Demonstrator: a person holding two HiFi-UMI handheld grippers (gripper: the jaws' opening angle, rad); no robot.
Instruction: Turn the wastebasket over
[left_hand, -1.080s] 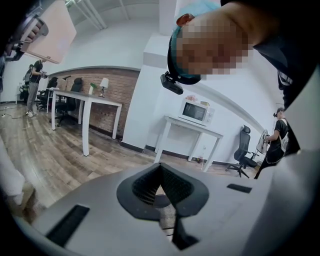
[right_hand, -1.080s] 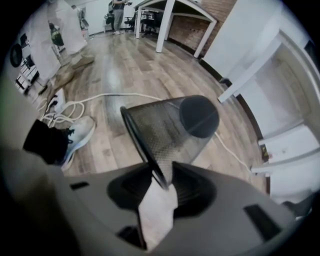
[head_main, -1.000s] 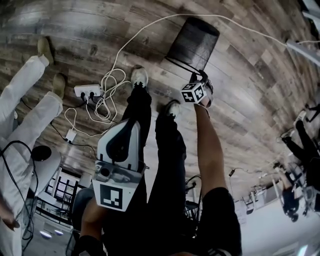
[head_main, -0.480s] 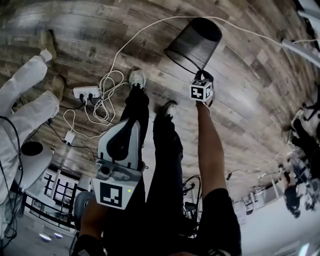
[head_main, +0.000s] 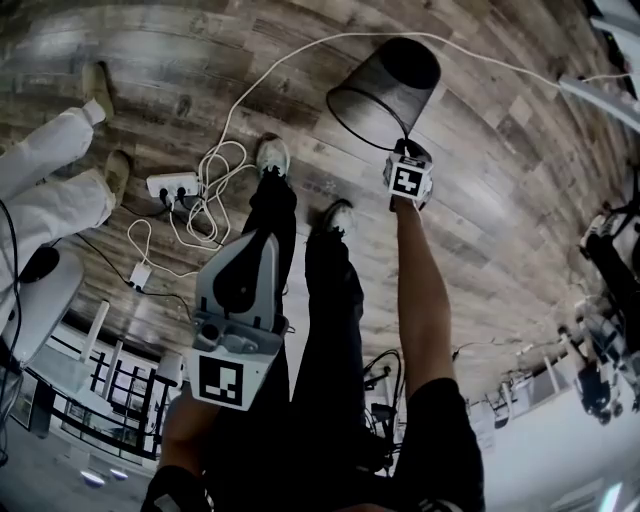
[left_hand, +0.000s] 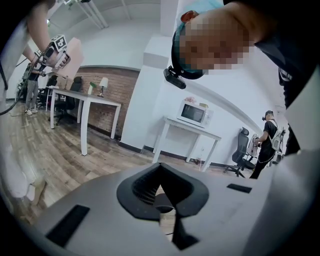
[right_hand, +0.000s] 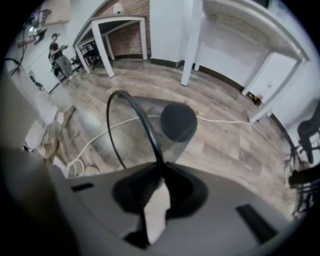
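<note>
The black mesh wastebasket (head_main: 392, 82) is tipped over on the wooden floor, with its round base (right_hand: 178, 121) far from me and its open rim (right_hand: 131, 117) towards me. My right gripper (head_main: 404, 150) reaches steeply down to the near rim. Its jaws have just been closing and now pinch the thin rim wire (right_hand: 152, 145) between them. My left gripper (head_main: 258, 245) hangs in front of my legs, far from the basket. It is shut and empty, pointing out across the room in the left gripper view (left_hand: 163, 196).
A white cable (head_main: 240, 110) runs past the basket to a power strip (head_main: 172, 183) with loose coils on the floor at left. A person in white clothes (head_main: 45, 195) stands at far left. White desks (right_hand: 122, 22) and chairs line the room's edges.
The right gripper has closed on the basket's rim, rolled and risen. The rim has come up off the floor, and the basket tilts more. The left gripper has stayed in place.
</note>
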